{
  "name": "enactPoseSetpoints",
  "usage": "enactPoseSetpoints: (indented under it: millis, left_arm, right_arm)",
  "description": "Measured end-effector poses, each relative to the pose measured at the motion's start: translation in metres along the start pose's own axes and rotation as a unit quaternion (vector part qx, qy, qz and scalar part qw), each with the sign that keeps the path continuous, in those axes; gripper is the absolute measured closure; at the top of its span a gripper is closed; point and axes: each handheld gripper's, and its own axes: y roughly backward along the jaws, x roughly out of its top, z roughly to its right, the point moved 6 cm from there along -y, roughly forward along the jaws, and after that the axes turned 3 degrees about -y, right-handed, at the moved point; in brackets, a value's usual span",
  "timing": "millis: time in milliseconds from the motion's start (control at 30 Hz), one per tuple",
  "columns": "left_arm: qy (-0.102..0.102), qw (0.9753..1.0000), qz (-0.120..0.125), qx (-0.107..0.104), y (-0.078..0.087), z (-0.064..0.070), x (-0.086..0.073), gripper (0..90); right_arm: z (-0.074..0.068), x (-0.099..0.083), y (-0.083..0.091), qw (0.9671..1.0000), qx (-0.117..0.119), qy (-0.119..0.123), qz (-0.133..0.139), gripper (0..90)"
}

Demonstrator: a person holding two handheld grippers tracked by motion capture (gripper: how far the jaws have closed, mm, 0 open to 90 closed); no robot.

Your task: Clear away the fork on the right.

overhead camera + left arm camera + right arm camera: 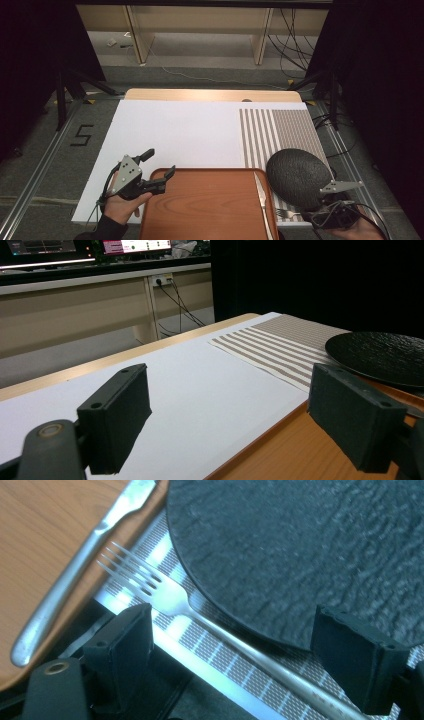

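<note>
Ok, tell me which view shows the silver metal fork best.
The right gripper view: the silver metal fork lies close up on the striped placemat, tines clear, handle passing under the black textured plate. The high view shows just its small tines.

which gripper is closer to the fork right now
Right. The right gripper hovers just over the fork, its open fingers straddling the handle beside the black plate. The left gripper is across the tray, at its far left corner.

Dim dark surroundings, glare on fork (165,596) (perhaps overhead light), soft close-ups
</note>
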Motion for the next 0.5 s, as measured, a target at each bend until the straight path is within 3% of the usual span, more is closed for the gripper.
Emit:
enactPoseSetpoints:
  millis: [500]
  left_arm:
    - [0.0,1.0,0.001,-0.001,0.0,0.0,0.001,16.9]
  right_arm:
    - [0.024,-0.017,-0.003,0.9985,-0.026,-0.026,-0.041,19.5]
